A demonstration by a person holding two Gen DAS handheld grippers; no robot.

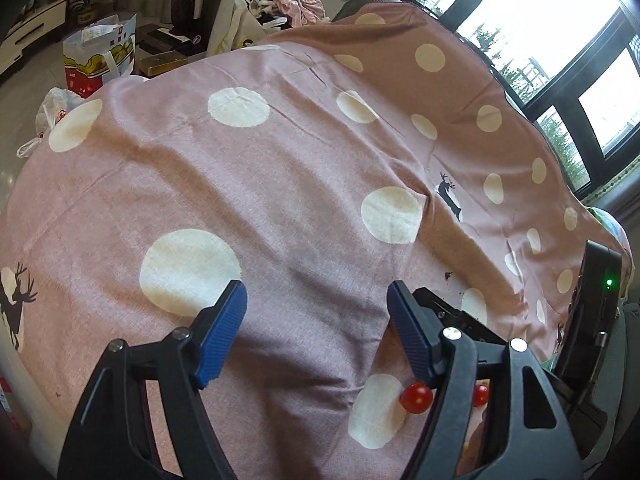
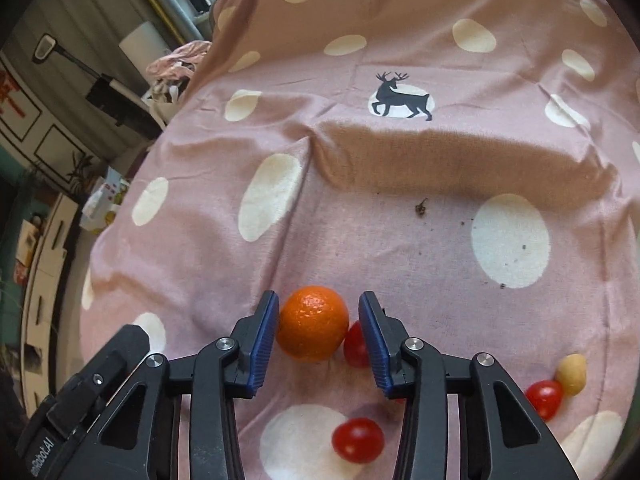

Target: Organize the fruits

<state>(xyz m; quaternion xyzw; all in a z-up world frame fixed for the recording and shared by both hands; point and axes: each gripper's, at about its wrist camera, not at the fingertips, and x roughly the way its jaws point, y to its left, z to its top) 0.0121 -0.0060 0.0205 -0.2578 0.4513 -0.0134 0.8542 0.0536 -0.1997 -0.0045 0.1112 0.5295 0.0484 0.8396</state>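
In the right wrist view an orange (image 2: 313,322) lies on the pink dotted cloth (image 2: 400,240) between the fingers of my right gripper (image 2: 319,312), which is open around it with a gap on each side. A red cherry tomato (image 2: 355,346) touches the orange by the right finger. Another tomato (image 2: 358,439) lies below the jaws. A third tomato (image 2: 544,398) and a small yellow fruit (image 2: 572,373) lie at the right. My left gripper (image 1: 317,304) is open and empty above the cloth (image 1: 280,160). Two tomatoes (image 1: 416,397) (image 1: 480,395) show by its right finger.
The right gripper's black body (image 1: 592,312) stands at the right edge of the left wrist view. Bags (image 1: 100,56) and clothes (image 1: 292,0) lie on the floor beyond the cloth's far edge. Windows (image 1: 560,40) are at the right. Dark crumbs (image 2: 420,208) dot the cloth.
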